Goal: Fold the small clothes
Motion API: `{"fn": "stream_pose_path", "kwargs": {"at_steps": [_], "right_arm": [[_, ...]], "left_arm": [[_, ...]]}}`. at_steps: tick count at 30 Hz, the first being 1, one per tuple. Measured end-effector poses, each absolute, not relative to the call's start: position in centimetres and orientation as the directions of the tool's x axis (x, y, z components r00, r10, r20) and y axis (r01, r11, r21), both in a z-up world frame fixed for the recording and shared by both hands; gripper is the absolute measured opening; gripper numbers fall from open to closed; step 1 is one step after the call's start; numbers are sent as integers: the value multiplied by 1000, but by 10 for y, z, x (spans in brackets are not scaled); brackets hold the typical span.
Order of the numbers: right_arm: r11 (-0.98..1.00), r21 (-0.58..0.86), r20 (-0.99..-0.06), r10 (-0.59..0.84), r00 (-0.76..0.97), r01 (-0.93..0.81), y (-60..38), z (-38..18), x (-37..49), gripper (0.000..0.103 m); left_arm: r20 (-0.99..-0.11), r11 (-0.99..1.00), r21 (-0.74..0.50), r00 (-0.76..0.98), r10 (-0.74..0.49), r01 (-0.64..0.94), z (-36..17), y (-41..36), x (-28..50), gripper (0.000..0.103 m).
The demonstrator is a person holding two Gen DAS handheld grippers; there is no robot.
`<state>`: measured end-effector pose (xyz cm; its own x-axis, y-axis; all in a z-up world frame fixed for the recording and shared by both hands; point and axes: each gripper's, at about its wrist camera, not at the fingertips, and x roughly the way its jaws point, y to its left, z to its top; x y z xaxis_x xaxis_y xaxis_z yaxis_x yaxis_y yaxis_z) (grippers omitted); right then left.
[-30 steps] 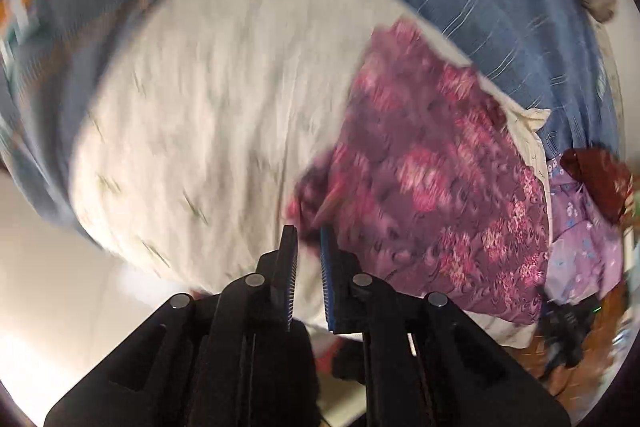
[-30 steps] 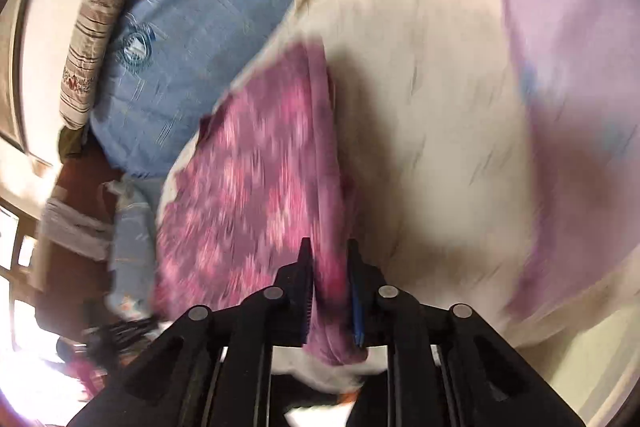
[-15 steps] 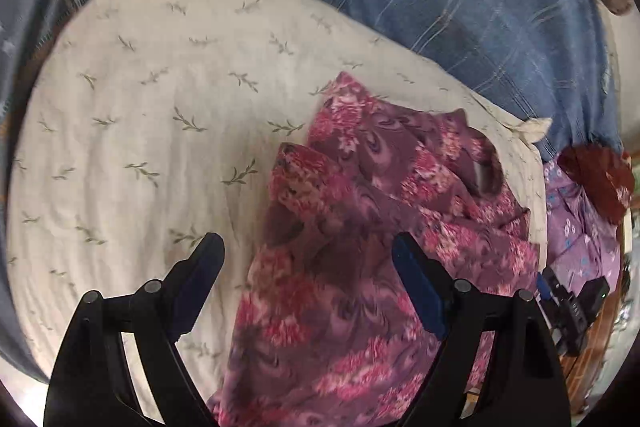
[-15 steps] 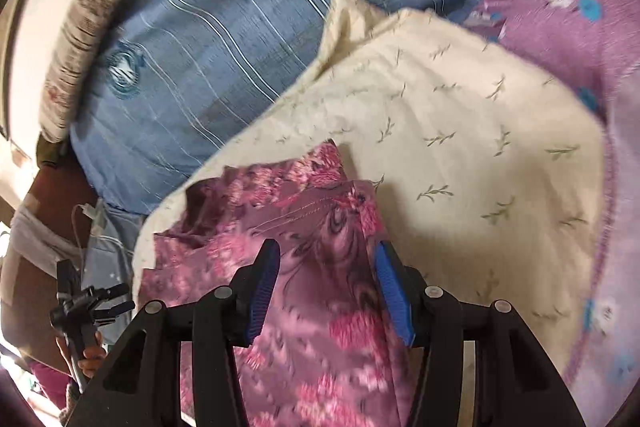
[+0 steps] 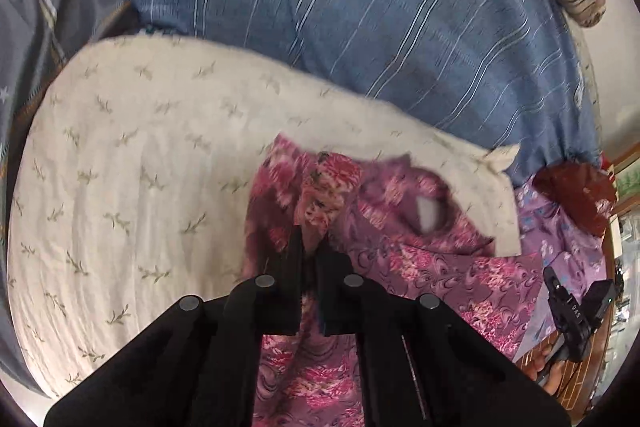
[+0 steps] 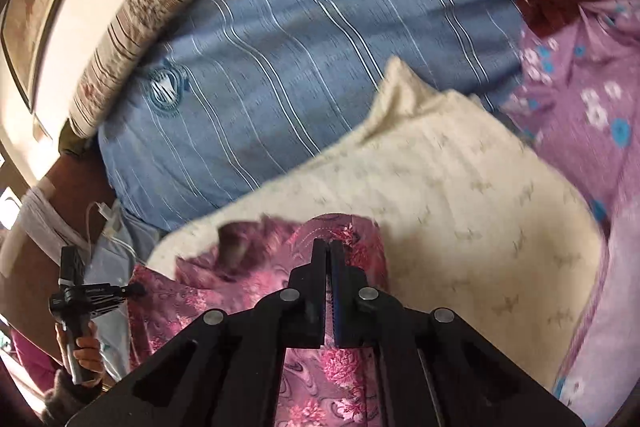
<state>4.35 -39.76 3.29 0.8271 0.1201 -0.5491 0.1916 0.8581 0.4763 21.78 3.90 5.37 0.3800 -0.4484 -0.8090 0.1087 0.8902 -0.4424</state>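
Cream pillow [image 5: 152, 163] serves as folding surface; left gripper [image 5: 310, 247] and right gripper [image 6: 331, 251] each pinch the garment [image 5: 420, 267] at six o'clock, likely for folding.

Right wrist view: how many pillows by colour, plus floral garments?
Blue striped pillow: 1
Cream sprig-print pillow: 1
Beige striped pillow: 1
Magenta floral garment, pinched by the right gripper: 1
Lilac floral garment: 1
Total: 5

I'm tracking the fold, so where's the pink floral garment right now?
In both wrist views the pink floral garment lies on the cream leaf-print pillow, in front of the blue striped pillow, with both hand-held grippers shut on its fabric.
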Motion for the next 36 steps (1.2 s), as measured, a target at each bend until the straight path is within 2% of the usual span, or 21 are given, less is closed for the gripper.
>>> {"fn": "stream_pose_path", "kwargs": {"at_steps": [4,7,8,11,13,14,17,18,19,20,21,22,25,26,28,30,31,32,33,34,36], "right_arm": [[852,485,-518,98,850,197,-409,43,58,1],[815,529,-496,70,866,236,-429,33,68,1],[806,537,-509,74,857,249,-433,23,74,1],[823,459,-654,56,755,336,-434,-21,101,1],[839,404,-722,46,690,366,-429,-44,112,3],[839,405,-730,56,681,365,-427,-48,111,8],[840,413,-698,43,715,352,-421,-32,87,10],[842,416,-688,44,724,344,-421,-26,79,12],[844,420,-678,47,734,334,-419,-20,67,21],[844,427,-669,53,741,325,-417,-16,55,35],[839,444,-659,68,749,315,-415,-13,41,41],[833,461,-651,82,755,307,-412,-11,27,47],[826,484,-649,118,752,288,-399,-15,-15,48],[828,481,-655,119,746,290,-396,-18,-23,55],[825,462,-687,102,719,325,-390,-30,-38,59],[798,502,-703,153,695,333,-387,-49,-44,59],[779,530,-704,183,686,336,-385,-57,-46,45],[768,555,-692,215,689,318,-383,-60,-47,1],[771,572,-675,249,695,280,-378,-56,-48,5],[792,550,-668,225,709,266,-374,-48,-52,4],[869,422,-656,95,749,259,-365,-23,-61,4]], "left_arm": [[-767,892,-433,468,-439,128,66,35,238,3],[-780,903,-420,470,-412,93,44,34,258,3],[-816,920,-385,441,-374,69,27,30,268,4],[-902,962,-273,345,-258,8,-26,20,293,4],[-902,953,-303,330,-279,-25,-36,26,298,5],[-896,947,-319,336,-290,-34,-33,30,298,5],[-879,933,-359,344,-330,-20,-11,43,289,14],[-872,931,-365,352,-340,-5,-2,48,282,21],[-861,926,-377,363,-358,19,10,54,268,34],[-851,921,-387,369,-373,39,17,59,254,43],[-842,916,-395,374,-389,65,25,62,236,56],[-832,909,-406,376,-409,92,30,66,216,59],[-809,877,-443,338,-480,185,34,64,160,65],[-812,873,-445,321,-488,202,30,62,145,65],[-816,865,-449,291,-499,225,18,60,123,65],[-842,884,-426,274,-465,193,-1,58,109,65],[-854,893,-419,263,-450,167,-9,57,108,65],[-862,897,-414,251,-441,155,-14,56,108,65],[-869,903,-403,248,-429,151,-16,55,108,64],[-875,911,-388,252,-412,141,-17,54,109,64],[-877,913,-385,255,-407,132,-16,52,109,65]]}}
